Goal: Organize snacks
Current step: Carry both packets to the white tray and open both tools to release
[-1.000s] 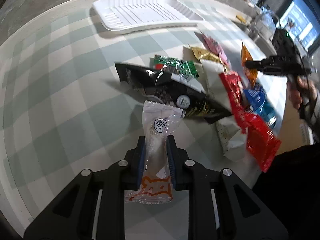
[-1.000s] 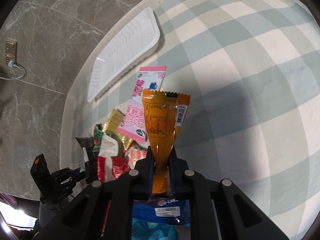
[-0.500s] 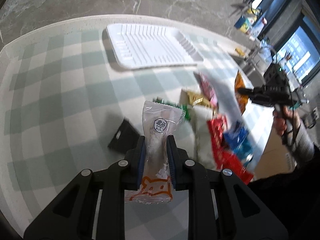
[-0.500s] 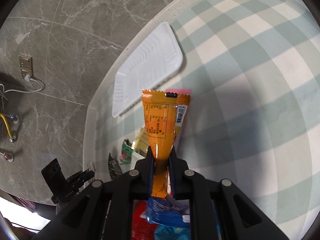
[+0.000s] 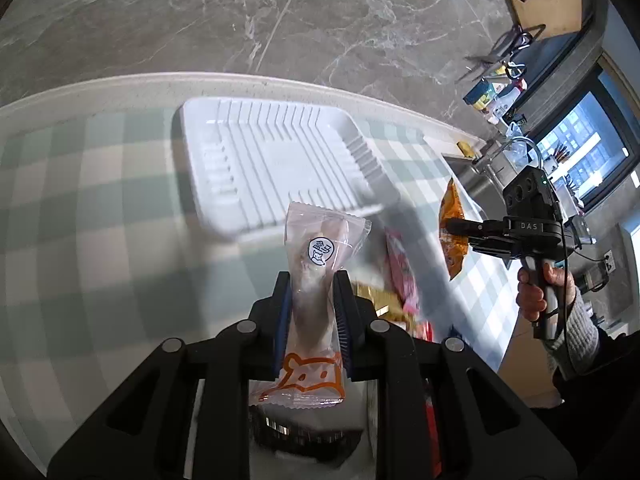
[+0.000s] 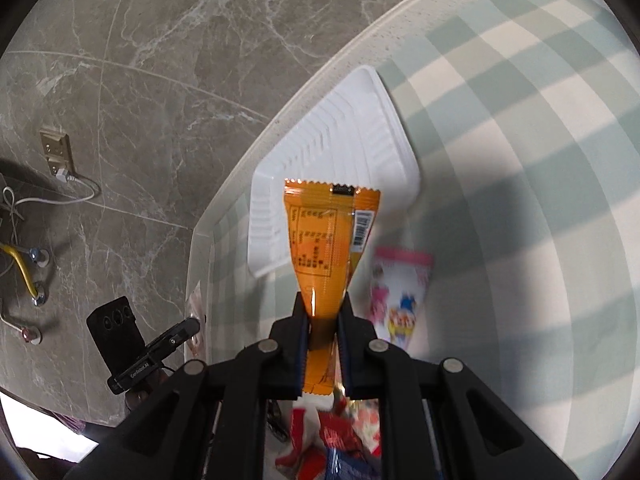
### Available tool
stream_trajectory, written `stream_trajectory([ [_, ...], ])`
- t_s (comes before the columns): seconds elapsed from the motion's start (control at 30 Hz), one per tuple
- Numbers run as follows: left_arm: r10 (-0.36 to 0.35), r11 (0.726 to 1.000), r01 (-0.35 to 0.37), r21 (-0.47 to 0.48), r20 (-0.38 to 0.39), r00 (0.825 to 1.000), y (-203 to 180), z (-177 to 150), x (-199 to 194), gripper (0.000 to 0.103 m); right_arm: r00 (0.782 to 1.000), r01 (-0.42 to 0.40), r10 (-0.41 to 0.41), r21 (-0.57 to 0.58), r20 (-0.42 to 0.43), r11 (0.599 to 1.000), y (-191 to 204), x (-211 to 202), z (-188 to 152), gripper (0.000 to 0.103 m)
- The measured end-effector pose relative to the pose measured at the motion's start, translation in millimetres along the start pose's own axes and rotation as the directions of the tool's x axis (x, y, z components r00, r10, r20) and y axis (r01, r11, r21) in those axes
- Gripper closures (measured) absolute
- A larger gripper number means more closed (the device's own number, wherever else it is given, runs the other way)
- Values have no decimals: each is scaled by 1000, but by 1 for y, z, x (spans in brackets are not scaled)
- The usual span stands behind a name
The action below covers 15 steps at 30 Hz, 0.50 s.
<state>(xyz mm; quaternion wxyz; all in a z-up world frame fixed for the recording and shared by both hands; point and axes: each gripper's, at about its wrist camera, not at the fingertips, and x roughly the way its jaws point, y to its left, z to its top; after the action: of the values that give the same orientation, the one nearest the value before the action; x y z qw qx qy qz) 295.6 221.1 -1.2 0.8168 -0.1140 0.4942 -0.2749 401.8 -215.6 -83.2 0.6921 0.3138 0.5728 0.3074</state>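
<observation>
Carrying two snacks at once, we have the left gripper point(image 5: 311, 308) clamped on a clear packet point(image 5: 316, 280) and the right gripper point(image 6: 323, 336) clamped on an orange packet point(image 6: 326, 236), each pinched low so its top stands free. Ahead of both claws lies the white tray point(image 5: 256, 160), seemingly empty, probably where we drop them. Below, blurred, sits the snack pile point(image 6: 336, 436).

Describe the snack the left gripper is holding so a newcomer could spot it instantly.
Start at the green-and-white checked table and its white ribbed tray; in front of the tray's near edge the left gripper is shut on a clear packet. Unlike the orange packet in the right gripper and the pink packet lying on the table, it is see-through, with a round blue-and-white sticker and an orange cartoon outline.
</observation>
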Motion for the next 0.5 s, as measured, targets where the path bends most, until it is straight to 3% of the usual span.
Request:
stream_trajectory([
  [0.5,6,996,-9,-92,-34,999,49,90,73,84,1000,29,-28,-69,14,997,14,48,92,89],
])
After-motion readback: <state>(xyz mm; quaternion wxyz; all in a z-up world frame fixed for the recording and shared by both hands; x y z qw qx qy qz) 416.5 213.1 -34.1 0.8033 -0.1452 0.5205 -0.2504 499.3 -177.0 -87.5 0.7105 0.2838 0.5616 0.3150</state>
